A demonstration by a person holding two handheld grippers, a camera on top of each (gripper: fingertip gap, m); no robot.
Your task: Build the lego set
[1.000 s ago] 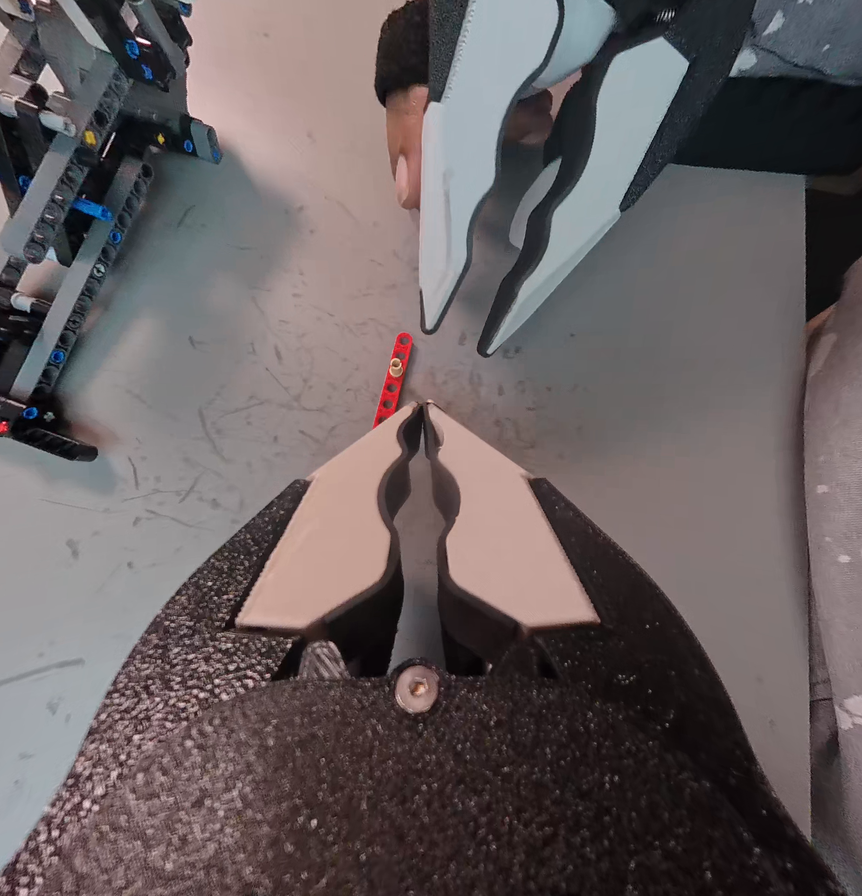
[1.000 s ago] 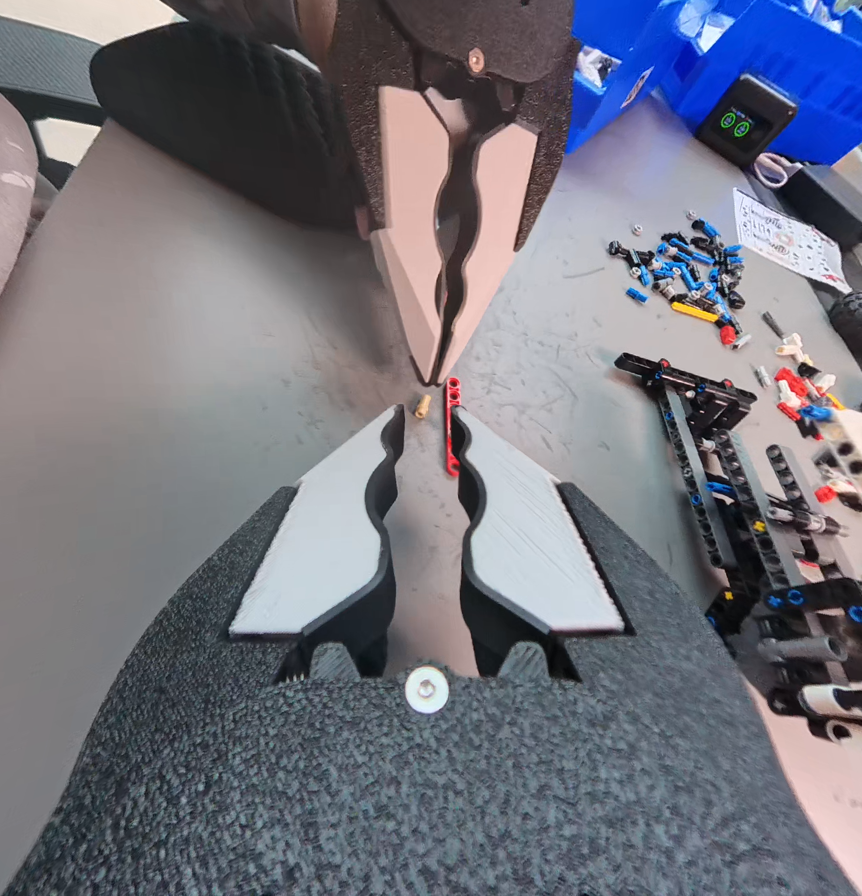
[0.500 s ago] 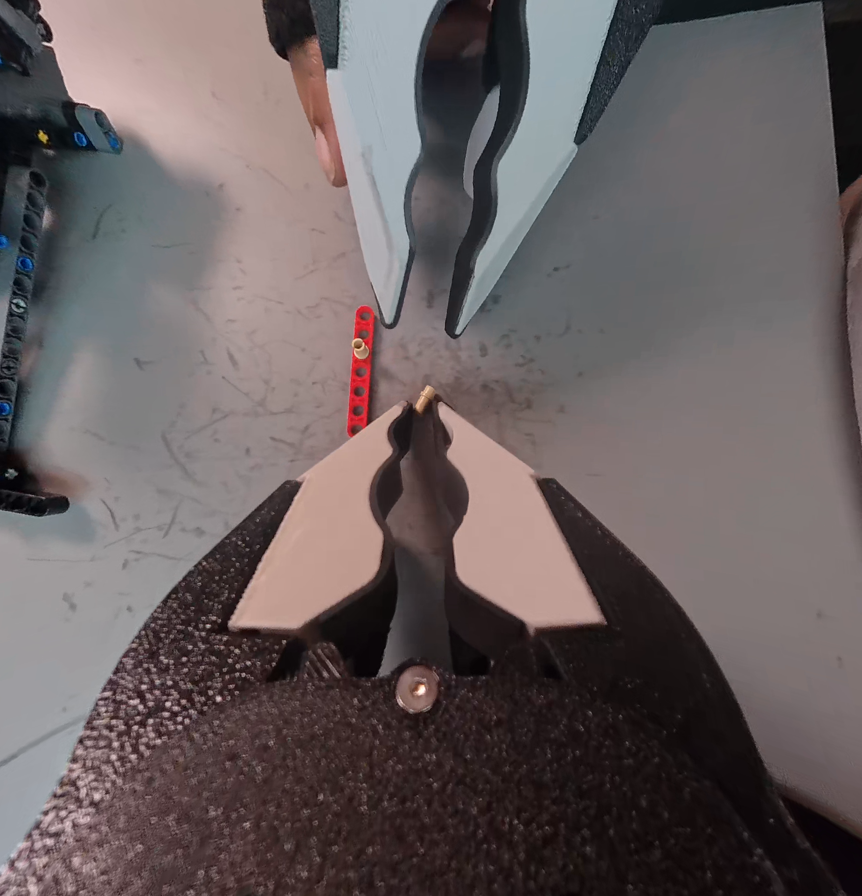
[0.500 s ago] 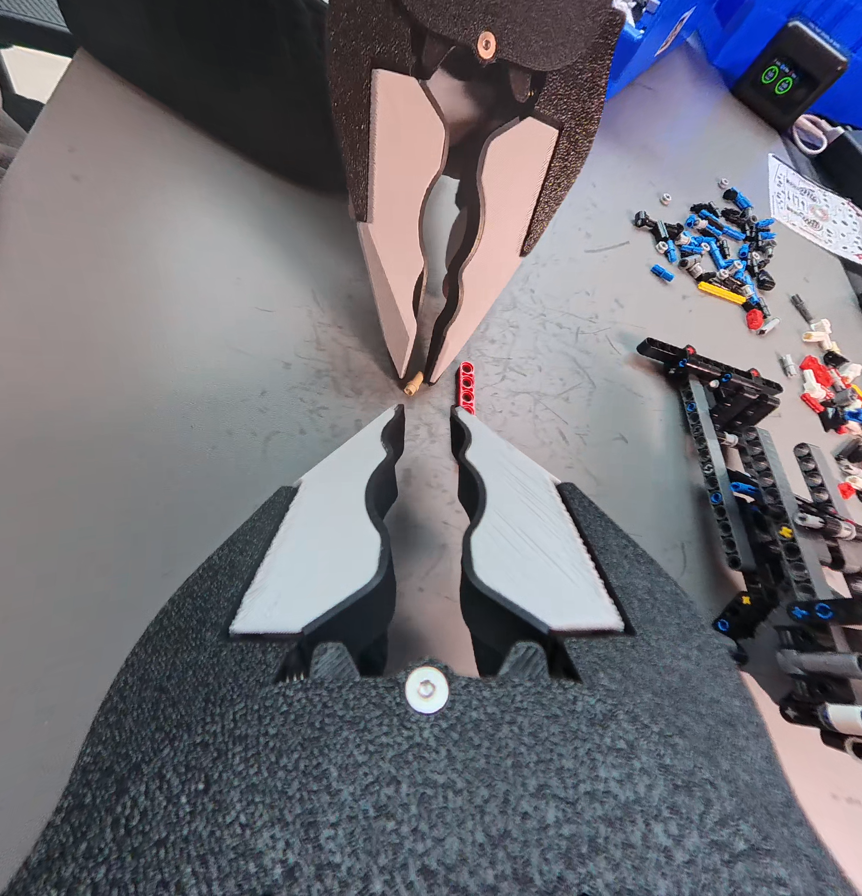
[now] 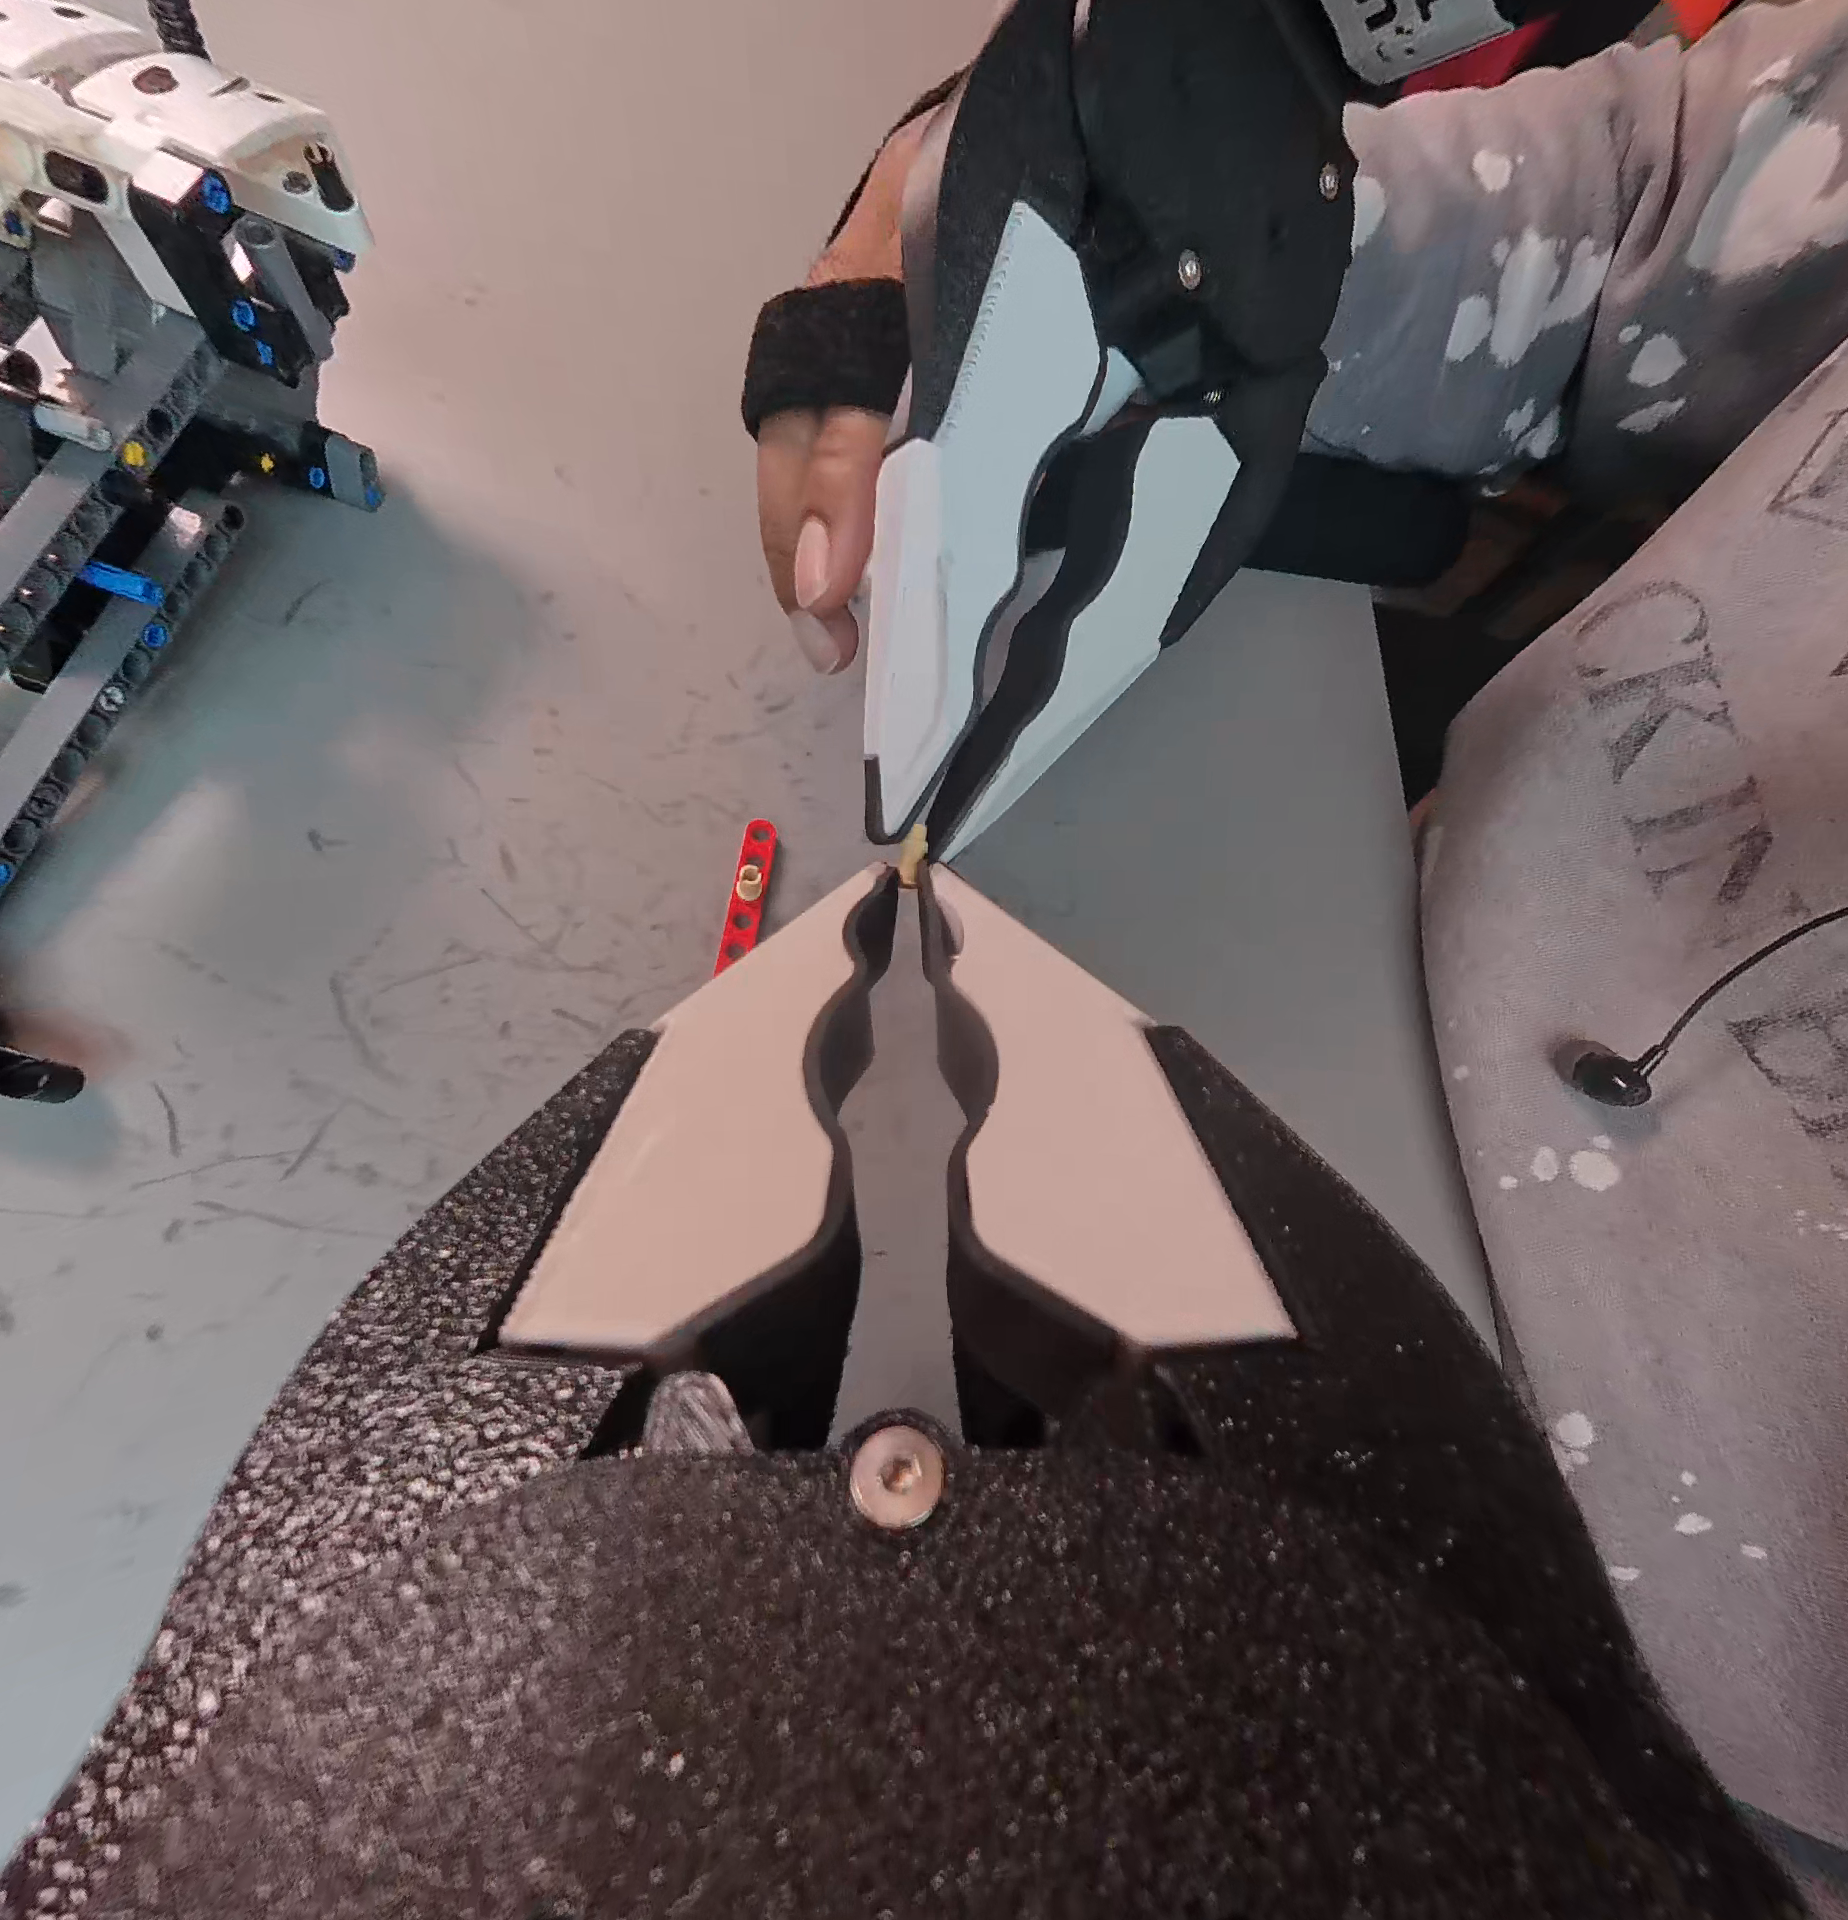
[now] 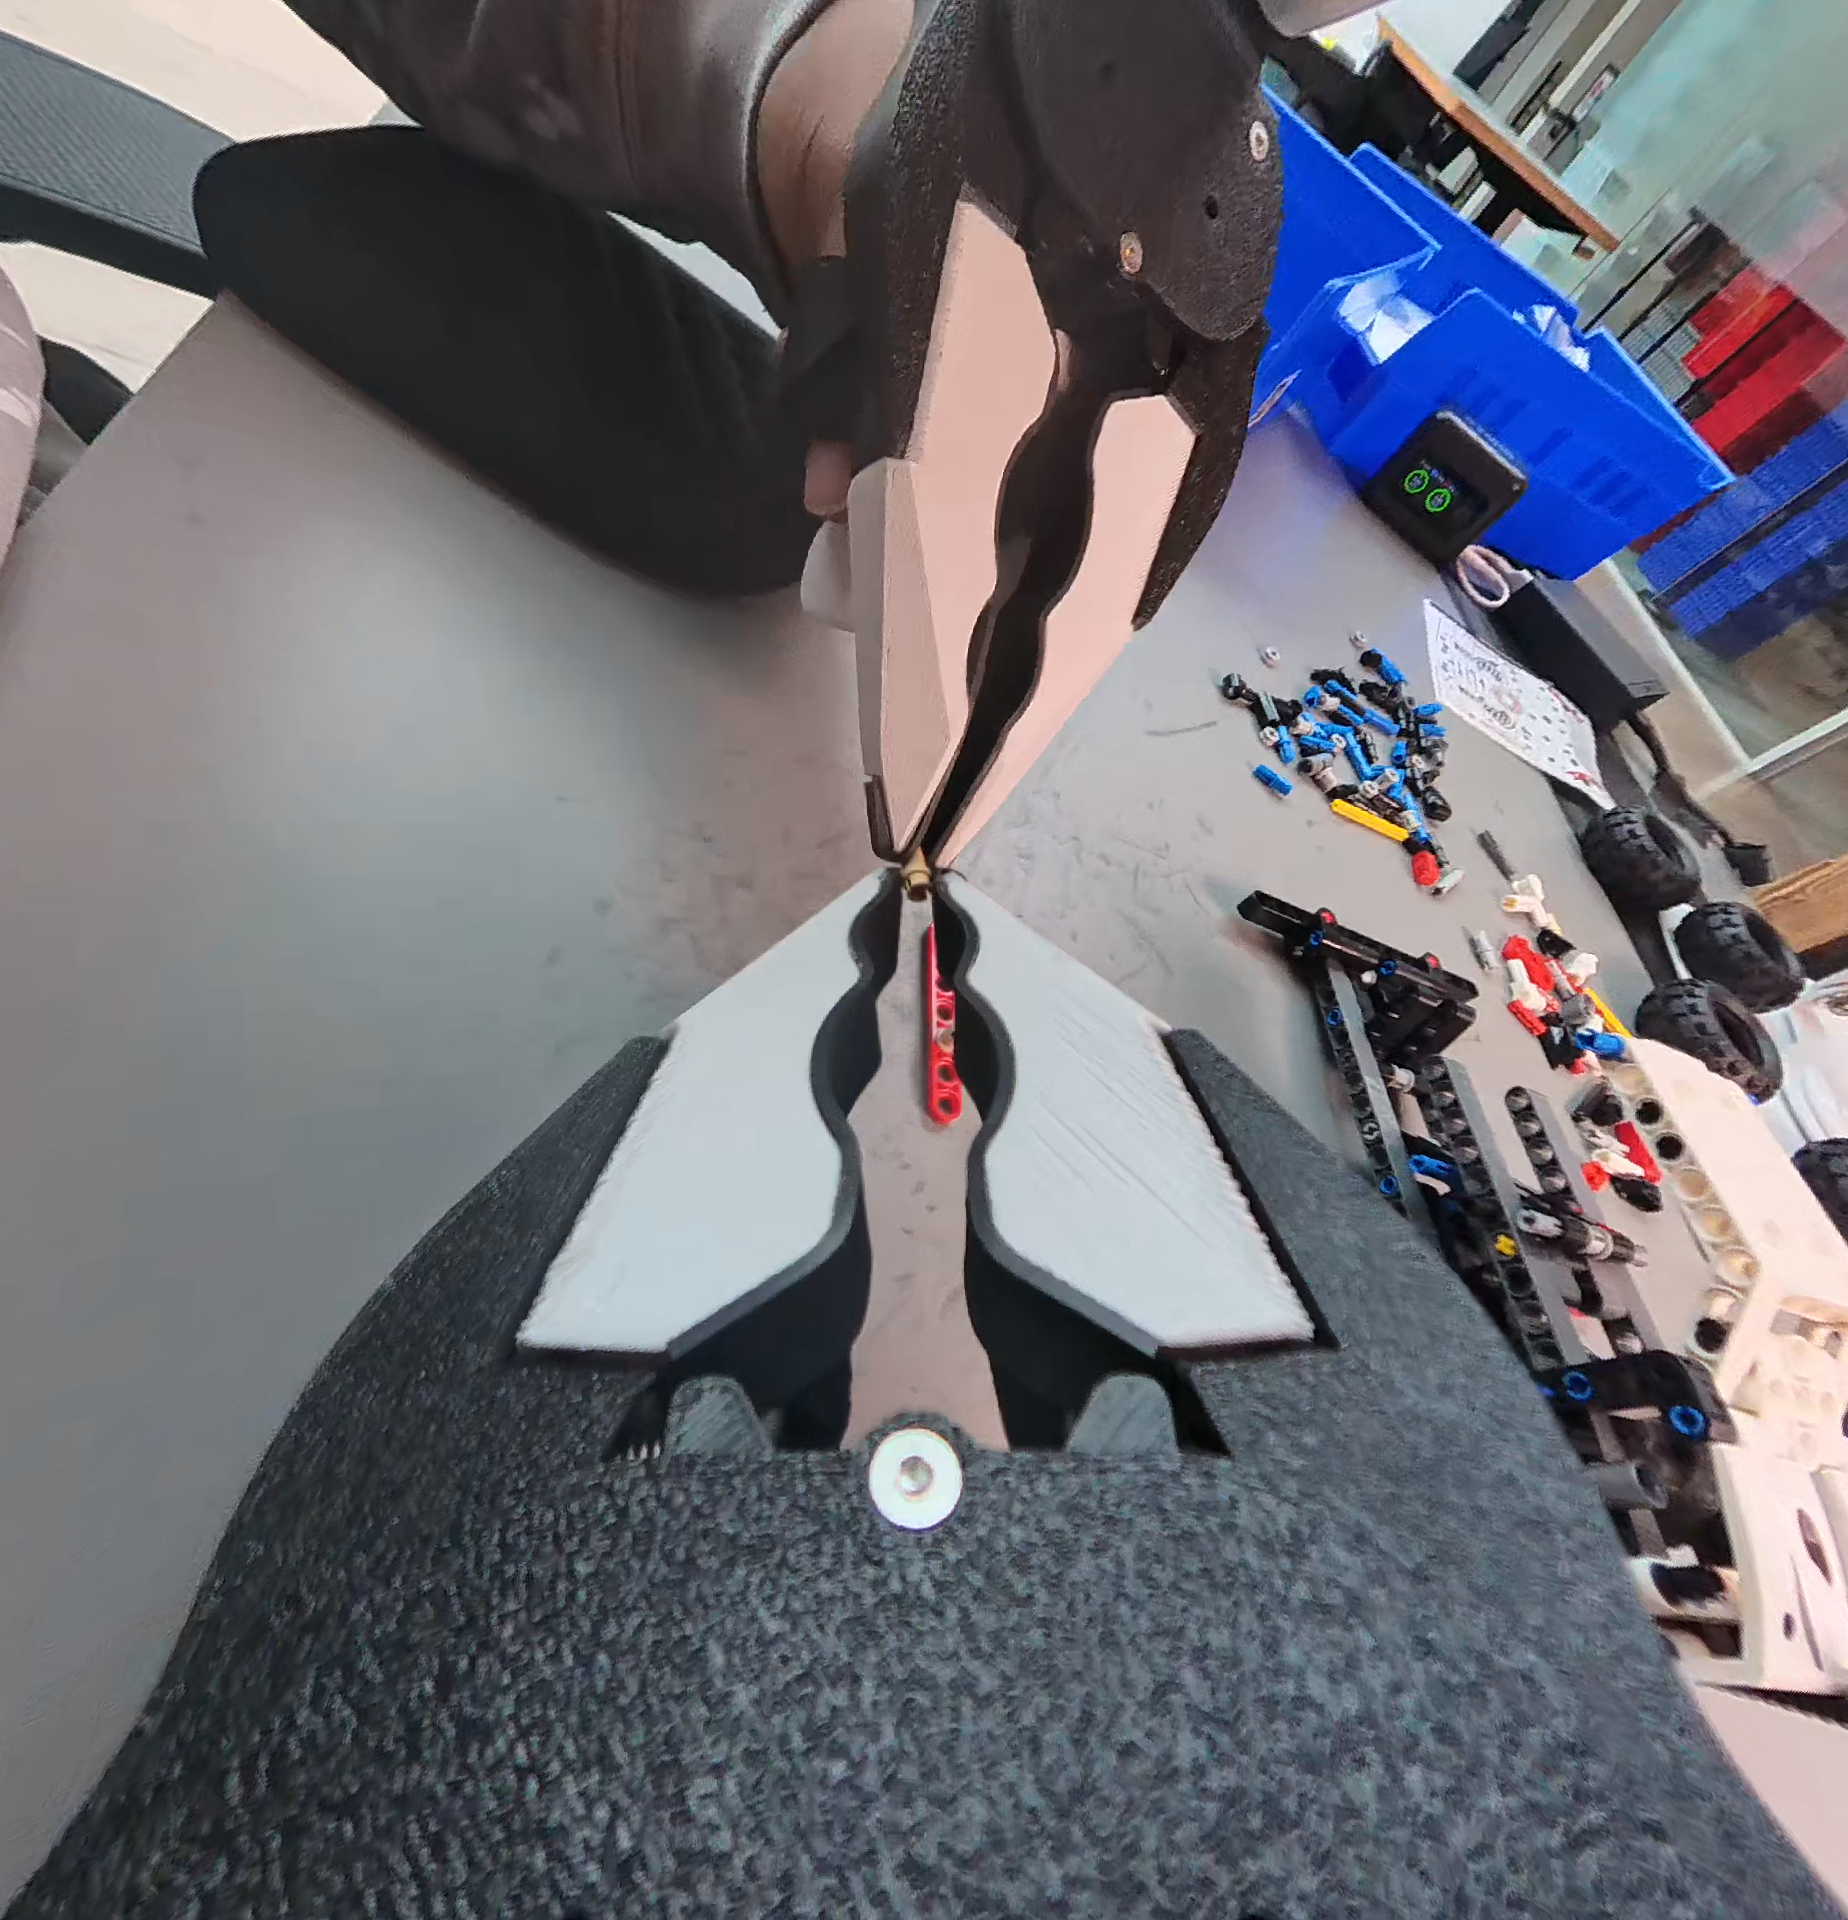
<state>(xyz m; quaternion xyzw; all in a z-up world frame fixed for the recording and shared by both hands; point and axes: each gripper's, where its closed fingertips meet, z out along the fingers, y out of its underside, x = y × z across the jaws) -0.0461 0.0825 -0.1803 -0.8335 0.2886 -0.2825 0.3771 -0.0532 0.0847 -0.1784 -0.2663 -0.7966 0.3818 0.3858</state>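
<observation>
Pin (image 5: 911, 865), tan, tiny, light, rigid and slippery, sits above the red beam (image 5: 745, 911), both my jaws nearly closed, pinching its 2 ends.

Blue bins (image 6: 1502, 364), small black device (image 6: 1445, 488) before them, on grey table (image 6: 276, 779).

left wrist view: rides behind the left tool (image 5: 907, 883), looks forward and down, close to the table (image 5: 400, 935) | right wrist view: behind the right tool (image 6: 915, 883), facing back at it | shared: tan pin (image 5: 911, 858) between both tips, red beam (image 6: 939, 1023), lego chassis (image 6: 1439, 1122)
</observation>
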